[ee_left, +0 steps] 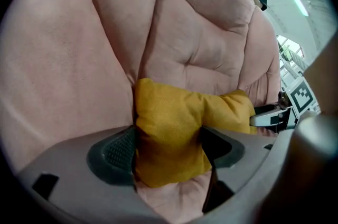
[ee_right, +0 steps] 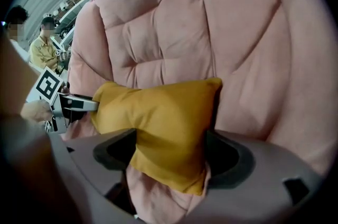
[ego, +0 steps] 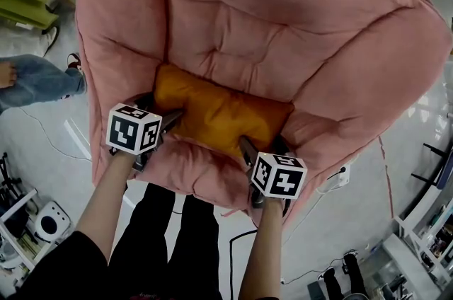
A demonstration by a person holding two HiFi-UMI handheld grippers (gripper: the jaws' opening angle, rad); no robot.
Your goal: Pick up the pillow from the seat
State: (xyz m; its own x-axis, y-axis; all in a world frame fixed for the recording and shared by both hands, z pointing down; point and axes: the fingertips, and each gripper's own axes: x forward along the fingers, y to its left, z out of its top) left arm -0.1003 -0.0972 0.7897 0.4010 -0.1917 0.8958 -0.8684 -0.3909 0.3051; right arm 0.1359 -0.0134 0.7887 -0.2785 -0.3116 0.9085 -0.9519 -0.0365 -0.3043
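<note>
Mustard-yellow fabric pillow (ego: pixel 216 114) lay on the pink quilted seat (ego: pixel 283 22), one end inside each of my wide-open left tongs (ee_left: pixel 169 149) and right tongs (ee_right: pixel 169 154), so closing both, then lifting, seemed next.

Left gripper (ee_left: pixel 168 149), right gripper (ee_right: pixel 169 154): jaws apparently wide (down-tilted).

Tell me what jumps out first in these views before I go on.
A mustard-yellow pillow lies in the hollow of a big pink padded chair, bright against the pale upholstery. The left gripper and the right gripper each straddle one end of it, jaws spread wide with the fabric bulging between them.
</note>
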